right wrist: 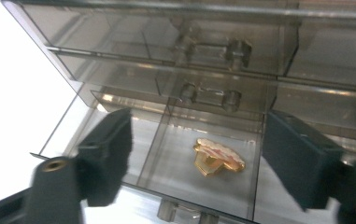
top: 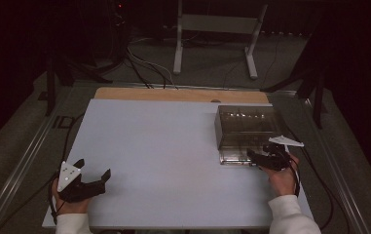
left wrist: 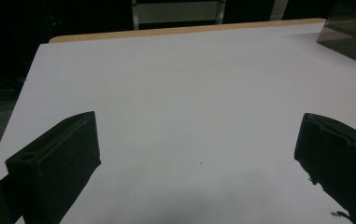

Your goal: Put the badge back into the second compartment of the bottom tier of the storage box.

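A white table [top: 173, 161] holds a clear smoky plastic drawer box [top: 246, 124] at about 2 o'clock from the table's middle. Its bottom drawer [top: 234, 157] is pulled out toward the person.

The right gripper [top: 263, 158], held in the person's right hand [top: 283, 178], sits at the open drawer's front edge, at about 4 o'clock on the table. Its jaws stand wide apart and grip nothing. In the right gripper view they frame the open drawer [right wrist: 189, 163], which is split by thin walls into compartments. A small gold-coloured trinket [right wrist: 218, 157] with a pale, pinkish top lies in the middle compartment, between the two jaws and apart from both. Above it the two shut drawers show their clear handles [right wrist: 208, 95].

The left gripper [top: 94, 176] rests low at about 8 o'clock on the table, held in the left hand [top: 68, 202], well apart from the box. Its jaws are also spread wide and empty. The left gripper view shows bare white tabletop [left wrist: 180, 107] between them, with the box's corner [left wrist: 348, 35] at 1 o'clock and the table's wooden far edge [left wrist: 189, 30] at 12 o'clock.
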